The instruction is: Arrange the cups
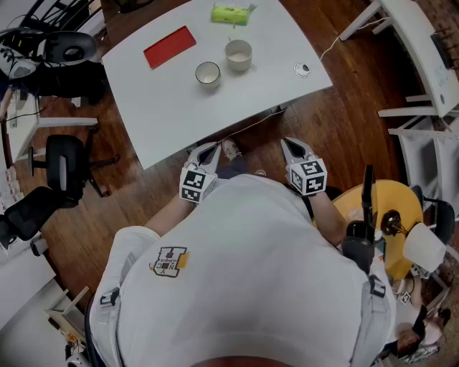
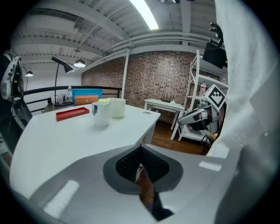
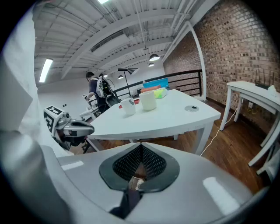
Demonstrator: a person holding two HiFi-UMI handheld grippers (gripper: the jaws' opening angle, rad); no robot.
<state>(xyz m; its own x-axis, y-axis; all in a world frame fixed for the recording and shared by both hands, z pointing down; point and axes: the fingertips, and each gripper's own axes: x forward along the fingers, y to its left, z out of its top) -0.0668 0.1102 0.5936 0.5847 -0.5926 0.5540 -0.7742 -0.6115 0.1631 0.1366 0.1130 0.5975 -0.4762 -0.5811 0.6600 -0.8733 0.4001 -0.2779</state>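
Two cups stand side by side on the white table [image 1: 179, 107]: a small white cup [image 1: 208, 74] [image 2: 101, 114] [image 3: 128, 106] and a wider cream cup [image 1: 239, 55] [image 2: 117, 107] [image 3: 148, 100]. Both grippers hang close to my chest, short of the table's near edge and well apart from the cups. My left gripper [image 1: 209, 153] [image 2: 141, 151] is shut with nothing between its jaws. The right gripper [image 1: 291, 147] [image 3: 141, 148] is shut and empty too. Each gripper appears in the other's view: the right gripper [image 2: 197, 117], the left gripper [image 3: 70, 127].
A red flat tray [image 1: 169, 46], a green pack [image 1: 232, 13] and a small round disc [image 1: 302, 69] also lie on the table. Black office chairs [image 1: 64, 168] stand at the left, white tables [image 1: 423, 50] at the right. A cable [image 1: 337, 43] runs over the wooden floor.
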